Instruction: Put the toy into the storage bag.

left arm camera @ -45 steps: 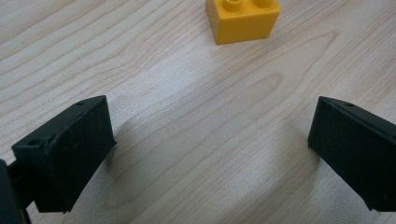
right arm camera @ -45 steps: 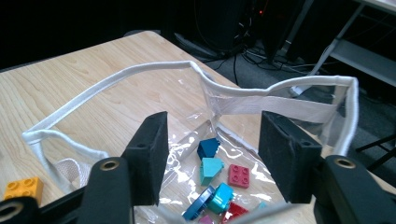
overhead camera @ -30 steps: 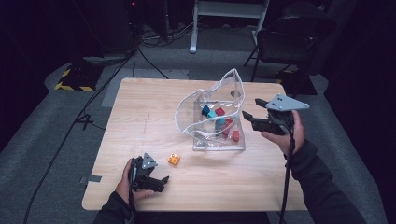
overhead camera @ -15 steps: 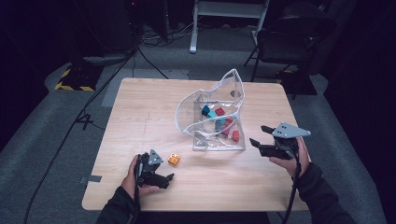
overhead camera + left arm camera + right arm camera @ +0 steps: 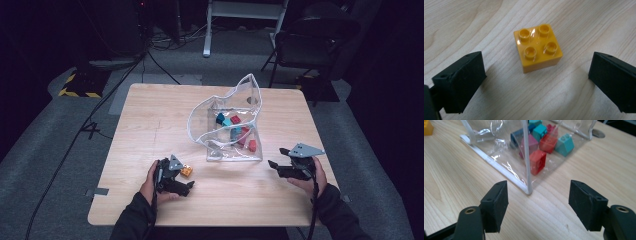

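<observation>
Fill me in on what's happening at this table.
A person works at a wooden table with a gripper in each hand. The left gripper is open, its jaws set either side of a yellow block without touching it. The right gripper is open too, pointing at the near corner of a clear plastic bag that holds red, teal and blue blocks. Neither gripper holds anything.

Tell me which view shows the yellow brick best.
The left gripper view: the yellow brick sits close up between the open tool jaws, untouched, its four studs plain. The high view shows it small on the table beside the left tool. The right gripper view catches just an edge of it at the top left corner.
</observation>
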`<state>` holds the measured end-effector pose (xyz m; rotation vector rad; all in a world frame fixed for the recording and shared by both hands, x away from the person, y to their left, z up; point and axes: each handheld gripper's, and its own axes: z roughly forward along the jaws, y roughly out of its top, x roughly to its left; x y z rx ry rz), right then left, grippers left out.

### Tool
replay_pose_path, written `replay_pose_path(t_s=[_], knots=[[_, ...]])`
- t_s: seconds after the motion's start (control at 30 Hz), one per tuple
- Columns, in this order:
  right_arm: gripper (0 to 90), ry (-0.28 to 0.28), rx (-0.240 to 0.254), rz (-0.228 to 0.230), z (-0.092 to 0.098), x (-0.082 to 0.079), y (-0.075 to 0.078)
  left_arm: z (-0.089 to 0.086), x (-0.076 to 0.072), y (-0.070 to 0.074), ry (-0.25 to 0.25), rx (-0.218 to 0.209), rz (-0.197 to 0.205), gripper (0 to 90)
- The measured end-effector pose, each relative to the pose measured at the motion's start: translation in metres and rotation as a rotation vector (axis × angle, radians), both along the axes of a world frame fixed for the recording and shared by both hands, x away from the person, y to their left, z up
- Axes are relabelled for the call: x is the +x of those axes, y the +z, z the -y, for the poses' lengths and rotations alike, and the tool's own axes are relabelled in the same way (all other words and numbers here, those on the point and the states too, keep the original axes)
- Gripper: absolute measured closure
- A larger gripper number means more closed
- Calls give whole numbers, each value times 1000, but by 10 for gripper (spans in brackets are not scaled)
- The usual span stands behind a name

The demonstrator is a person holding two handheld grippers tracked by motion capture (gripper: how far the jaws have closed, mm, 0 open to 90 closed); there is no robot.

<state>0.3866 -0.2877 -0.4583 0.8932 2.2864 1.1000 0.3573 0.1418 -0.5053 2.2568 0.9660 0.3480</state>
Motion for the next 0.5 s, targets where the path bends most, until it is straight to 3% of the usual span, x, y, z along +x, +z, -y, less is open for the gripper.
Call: replay_pose_path(t_s=[0.27, 0.43, 0.5], knots=[[328, -17, 7, -30, 5, 3, -15, 9, 1, 2, -5, -33, 42, 278], [328, -25, 6, -43, 6, 3, -24, 8, 1, 3, 2, -47, 64, 580], [327, -27, 3, -48, 7, 3, -27, 8, 1, 3, 1, -46, 66, 585]])
